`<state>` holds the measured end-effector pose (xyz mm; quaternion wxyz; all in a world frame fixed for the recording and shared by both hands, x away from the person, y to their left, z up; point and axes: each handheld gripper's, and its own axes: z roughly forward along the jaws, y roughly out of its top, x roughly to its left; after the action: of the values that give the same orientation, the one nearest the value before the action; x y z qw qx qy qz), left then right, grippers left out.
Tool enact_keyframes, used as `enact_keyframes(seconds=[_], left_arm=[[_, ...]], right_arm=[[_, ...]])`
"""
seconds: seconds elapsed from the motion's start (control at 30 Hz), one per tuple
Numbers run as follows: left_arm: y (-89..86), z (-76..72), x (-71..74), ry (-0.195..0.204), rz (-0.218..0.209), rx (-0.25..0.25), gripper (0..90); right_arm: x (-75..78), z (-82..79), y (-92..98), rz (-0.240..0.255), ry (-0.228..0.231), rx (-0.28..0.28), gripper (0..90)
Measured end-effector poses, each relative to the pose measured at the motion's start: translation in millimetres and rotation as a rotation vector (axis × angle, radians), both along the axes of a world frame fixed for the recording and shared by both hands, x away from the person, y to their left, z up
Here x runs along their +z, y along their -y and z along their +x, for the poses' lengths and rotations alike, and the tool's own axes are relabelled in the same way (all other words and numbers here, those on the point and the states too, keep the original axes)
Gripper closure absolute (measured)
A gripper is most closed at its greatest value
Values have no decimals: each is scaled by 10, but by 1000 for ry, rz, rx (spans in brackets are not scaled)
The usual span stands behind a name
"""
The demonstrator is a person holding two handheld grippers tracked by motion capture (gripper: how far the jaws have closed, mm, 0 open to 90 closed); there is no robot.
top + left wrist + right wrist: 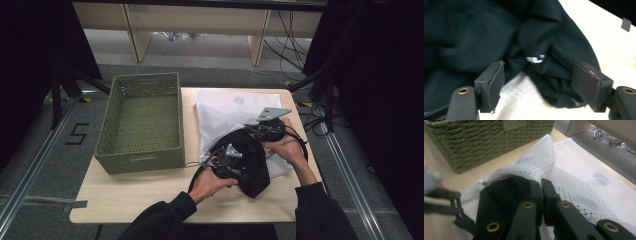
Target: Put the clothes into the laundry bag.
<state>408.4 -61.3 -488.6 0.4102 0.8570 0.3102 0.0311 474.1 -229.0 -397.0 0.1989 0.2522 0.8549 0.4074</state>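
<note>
Person is stuffing a black garment (252, 165) into a white mesh laundry bag (225, 112) lying on the table beside the woven green basket (142, 122). Right gripper (541, 185) is pinching the bag's netted edge, jaws closed, holding the mouth up. Left gripper (537, 85) is standing open over the soft, crumpled cloth, pads clear. Likely next: re-grip the fabric and push it deeper.

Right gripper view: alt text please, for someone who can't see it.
The right tool is shut on the edge of a white mesh laundry bag, lifting it into a peak over a black garment at the bag's mouth. A green woven basket stands behind on the wooden table.
</note>
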Motion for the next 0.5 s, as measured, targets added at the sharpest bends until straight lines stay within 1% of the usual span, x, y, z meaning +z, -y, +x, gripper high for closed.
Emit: enact_keyframes(seconds=[0.03,0.07,0.1,0.13,0.17,0.2,0.23,0.27,0.3,0.33,0.37,0.4,0.43,0.47,0.5], left_arm=[[0,0,0,0,0,0,241],[52,7,-30,0,3,-2,241],[99,31,-62,15,18,-10,238],[174,63,-112,16,22,-4,245],[203,83,-139,30,27,-12,289],[209,114,-148,65,59,-33,430],[216,143,-153,87,51,-22,555],[216,143,-153,87,51,-22,694],[168,212,-102,91,1,22,809],[139,235,-54,99,-12,42,836],[139,235,-54,99,-12,42,853],[106,260,-1,105,-19,50,860],[63,287,67,121,-14,59,860],[-30,353,185,154,-12,94,867],[-82,395,233,180,5,117,867]], right_arm=[[0,0,0,0,0,0,899],[1,-2,6,-4,10,-6,898],[2,7,13,-4,24,-13,898],[2,7,13,-4,21,-11,898],[5,3,15,-9,17,-7,898],[0,-11,5,-2,0,-12,898],[0,-14,4,0,-6,-10,898],[0,-14,4,0,-6,-10,898],[4,-4,8,-1,-2,1,899],[11,-7,12,-2,-2,-1,898],[11,-7,12,-2,-2,-1,898],[20,-9,15,-1,3,-1,899],[20,-9,15,-1,3,-1,899],[38,-15,24,1,17,-4,899],[38,-9,23,5,21,2,899]])
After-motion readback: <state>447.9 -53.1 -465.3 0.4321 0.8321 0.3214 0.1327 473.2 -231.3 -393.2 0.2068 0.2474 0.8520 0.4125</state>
